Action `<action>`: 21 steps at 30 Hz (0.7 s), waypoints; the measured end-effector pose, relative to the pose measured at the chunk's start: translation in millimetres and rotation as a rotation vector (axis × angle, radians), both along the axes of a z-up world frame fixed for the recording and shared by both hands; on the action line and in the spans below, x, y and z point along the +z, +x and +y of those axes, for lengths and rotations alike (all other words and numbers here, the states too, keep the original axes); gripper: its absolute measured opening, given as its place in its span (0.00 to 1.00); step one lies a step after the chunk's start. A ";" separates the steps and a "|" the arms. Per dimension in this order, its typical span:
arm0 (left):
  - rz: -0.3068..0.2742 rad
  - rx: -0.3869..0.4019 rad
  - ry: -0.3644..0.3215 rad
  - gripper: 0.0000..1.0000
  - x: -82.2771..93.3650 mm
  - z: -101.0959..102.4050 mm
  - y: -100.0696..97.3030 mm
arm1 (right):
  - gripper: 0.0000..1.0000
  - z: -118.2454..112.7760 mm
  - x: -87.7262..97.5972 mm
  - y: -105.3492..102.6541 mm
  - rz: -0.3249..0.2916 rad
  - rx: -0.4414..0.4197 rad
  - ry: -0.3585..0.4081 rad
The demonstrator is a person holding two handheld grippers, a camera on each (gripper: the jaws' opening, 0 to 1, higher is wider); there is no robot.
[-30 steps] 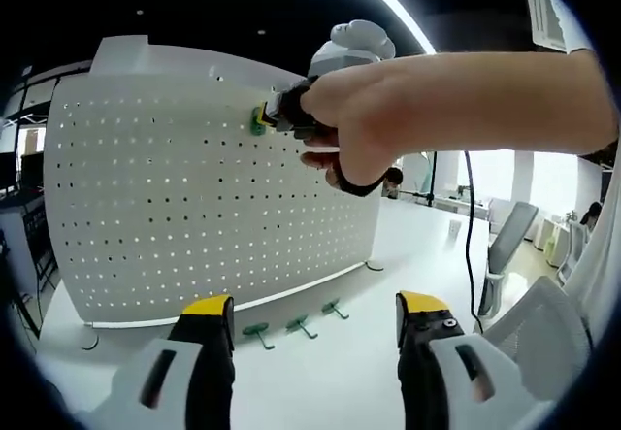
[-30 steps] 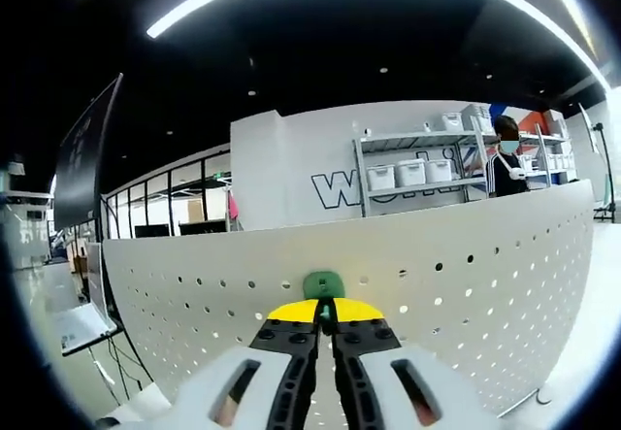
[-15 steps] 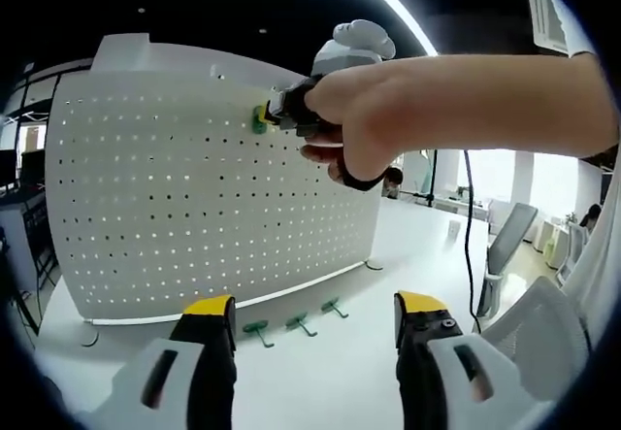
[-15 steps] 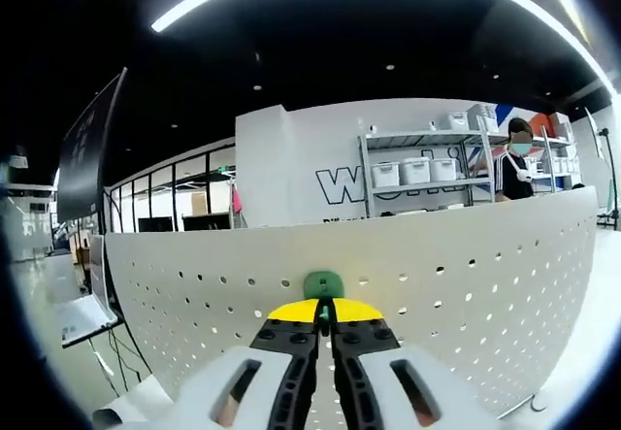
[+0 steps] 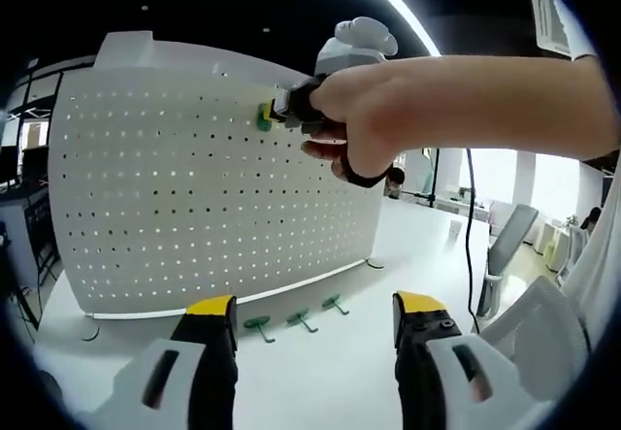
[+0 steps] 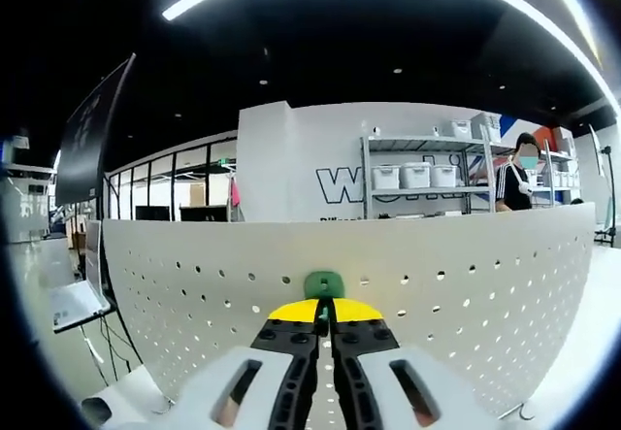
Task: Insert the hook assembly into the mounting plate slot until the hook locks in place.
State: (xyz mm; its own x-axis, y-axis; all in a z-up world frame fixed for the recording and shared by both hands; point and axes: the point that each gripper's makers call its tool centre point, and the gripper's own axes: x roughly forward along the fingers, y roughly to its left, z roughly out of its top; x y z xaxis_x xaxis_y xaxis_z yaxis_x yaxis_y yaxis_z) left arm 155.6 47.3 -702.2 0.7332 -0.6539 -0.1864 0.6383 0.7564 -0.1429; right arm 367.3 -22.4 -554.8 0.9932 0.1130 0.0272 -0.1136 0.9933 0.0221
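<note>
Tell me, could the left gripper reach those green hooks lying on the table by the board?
Probably yes: the left gripper is open and the three green hooks lie on bare table just ahead of it, with nothing between.

- One white perforated metal pegboard panel [image 5: 194, 187] stands upright on the table.
- Four green plastic hooks in all: three loose green hooks [image 5: 258, 325] lie in a row on the white table [image 5: 320, 377] at the panel's foot, and one green hook [image 6: 323, 283] is against the panel near its top edge.
</note>
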 end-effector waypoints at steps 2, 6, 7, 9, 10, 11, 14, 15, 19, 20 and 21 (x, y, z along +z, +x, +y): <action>0.002 0.000 0.000 0.66 -0.6 0.1 0.2 | 0.01 -0.2 -0.4 1.0 -0.004 -0.010 0.008; 0.000 -0.004 0.001 0.66 0.9 -1.3 -0.1 | 0.01 0.3 -0.7 3.3 0.004 -0.038 0.033; -0.001 -0.004 0.004 0.66 1.2 -1.3 -0.4 | 0.02 1.7 -1.6 3.3 0.010 -0.039 0.028; -0.001 -0.002 0.001 0.66 1.6 -0.5 -0.3 | 0.03 1.0 -2.1 1.3 0.006 -0.032 0.070; 0.002 -0.001 0.001 0.66 1.0 0.1 -0.1 | 0.03 -0.5 -2.6 0.5 0.003 -0.026 0.064; 0.004 -0.001 0.002 0.66 0.2 0.6 -0.1 | 0.04 -0.1 -3.2 -0.6 0.000 -0.023 0.059; 0.006 -0.001 -0.001 0.66 -0.2 0.2 -0.2 | 0.07 2.8 -1.8 -3.7 -0.004 0.000 0.061; 0.006 -0.003 0.001 0.66 -0.6 -0.5 -0.2 | 0.08 4.4 -1.5 -3.1 -0.004 0.008 0.054; 0.001 -0.005 0.000 0.66 0.5 -1.1 -0.1 | 0.11 6.4 -0.7 -3.0 0.001 0.026 0.065; 0.001 -0.005 0.001 0.66 0.7 -1.0 -0.1 | 0.12 7.6 -0.5 -3.5 0.002 0.033 0.058; 0.000 -0.004 0.001 0.66 0.8 -0.7 0.0 | 0.13 8.7 -0.5 -4.5 0.002 0.041 0.044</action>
